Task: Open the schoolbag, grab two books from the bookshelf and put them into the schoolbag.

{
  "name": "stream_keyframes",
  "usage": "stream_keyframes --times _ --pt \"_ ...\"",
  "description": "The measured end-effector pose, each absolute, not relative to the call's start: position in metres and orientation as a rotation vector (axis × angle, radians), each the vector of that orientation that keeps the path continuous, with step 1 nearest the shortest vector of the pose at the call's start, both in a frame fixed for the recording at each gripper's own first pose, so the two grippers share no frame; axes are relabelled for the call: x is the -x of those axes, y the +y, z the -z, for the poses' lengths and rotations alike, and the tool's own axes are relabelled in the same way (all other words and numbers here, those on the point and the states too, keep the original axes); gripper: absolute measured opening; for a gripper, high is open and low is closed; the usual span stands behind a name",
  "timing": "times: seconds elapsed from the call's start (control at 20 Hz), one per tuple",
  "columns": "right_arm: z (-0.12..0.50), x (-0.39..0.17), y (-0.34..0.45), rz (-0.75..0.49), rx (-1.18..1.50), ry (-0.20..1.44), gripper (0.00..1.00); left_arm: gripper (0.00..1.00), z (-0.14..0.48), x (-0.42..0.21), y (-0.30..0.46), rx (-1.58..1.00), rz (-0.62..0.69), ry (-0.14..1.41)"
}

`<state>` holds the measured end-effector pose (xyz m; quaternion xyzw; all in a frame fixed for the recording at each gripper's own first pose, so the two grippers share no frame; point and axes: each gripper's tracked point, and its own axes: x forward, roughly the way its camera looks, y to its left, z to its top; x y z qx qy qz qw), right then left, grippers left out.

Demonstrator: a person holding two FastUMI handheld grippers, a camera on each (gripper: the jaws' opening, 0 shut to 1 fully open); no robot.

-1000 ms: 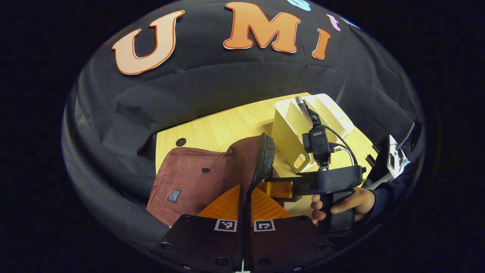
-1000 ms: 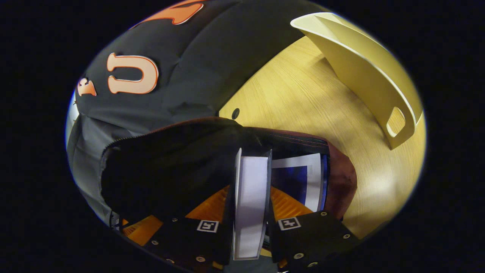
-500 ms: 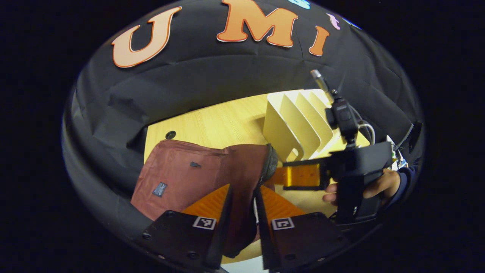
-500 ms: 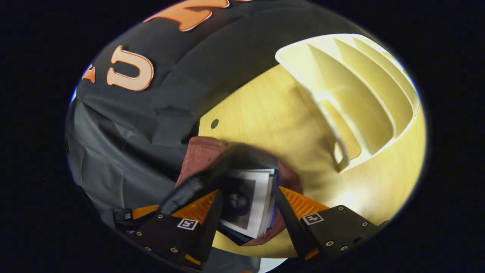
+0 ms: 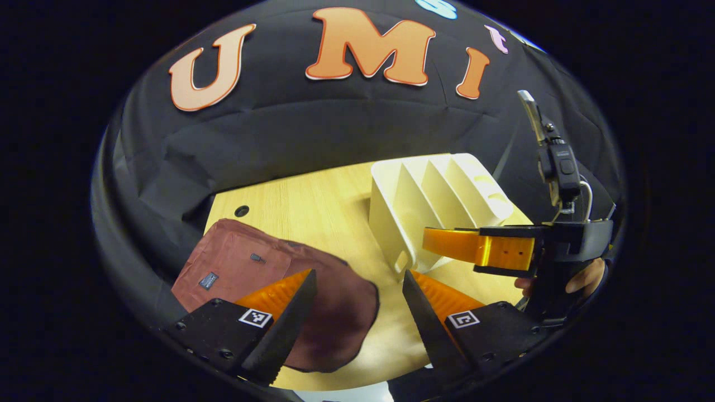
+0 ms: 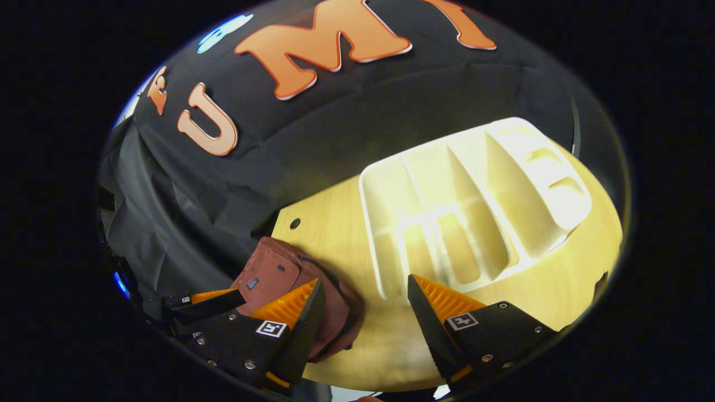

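The maroon schoolbag (image 5: 251,273) lies flat on the wooden table, its flap down over the opening, so its inside is hidden. My left gripper (image 5: 357,312) is open above the bag's right end, nothing between its fingers. The cream bookshelf (image 5: 435,195) stands to the right with bare slots. My right gripper (image 5: 441,245) hovers in front of the shelf, held by a hand (image 5: 581,276). In the right gripper view, my right gripper (image 6: 363,318) is open and empty above the table between the schoolbag (image 6: 279,273) and the bookshelf (image 6: 475,201). The left gripper (image 6: 223,301) hangs by the bag's near side.
The wooden table (image 5: 313,206) has a small round hole (image 5: 242,211) near its back left corner. Black cloth walls close in behind and to the left. Bare tabletop lies between bag and shelf.
The right gripper let go of the book inside the bag, opened and drew back. The left gripper released the bag's zipper edge and opened. The bag's flap dropped flat.
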<state>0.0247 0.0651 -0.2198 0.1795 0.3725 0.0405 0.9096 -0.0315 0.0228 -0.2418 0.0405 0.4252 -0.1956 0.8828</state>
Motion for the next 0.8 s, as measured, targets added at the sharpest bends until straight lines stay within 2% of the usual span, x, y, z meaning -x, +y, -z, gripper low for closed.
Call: stream_keyframes --times 0.15,0.3,0.5,0.55,0.65,0.8 --pt "0.183 -0.026 0.015 -0.087 -0.291 0.649 0.95 0.98 0.214 0.032 -0.024 -0.035 0.362 0.785" --pt "0.142 -0.02 -0.033 -0.104 -0.226 0.539 0.95 0.98 0.181 0.035 -0.073 0.026 0.312 0.678" --pt "0.096 -0.005 -0.097 -0.12 -0.125 0.418 0.95 0.98 0.137 0.053 -0.115 -0.048 0.209 0.515" --pt "0.086 -0.001 -0.11 -0.126 -0.103 0.391 0.95 1.0 0.13 0.058 -0.125 -0.046 0.184 0.486" --pt "0.073 0.007 -0.131 -0.138 -0.073 0.361 0.94 0.97 0.114 0.066 -0.146 0.002 0.144 0.454" --pt "0.054 0.019 -0.149 -0.156 -0.054 0.313 0.94 0.99 0.097 0.078 -0.161 0.0 0.112 0.398"
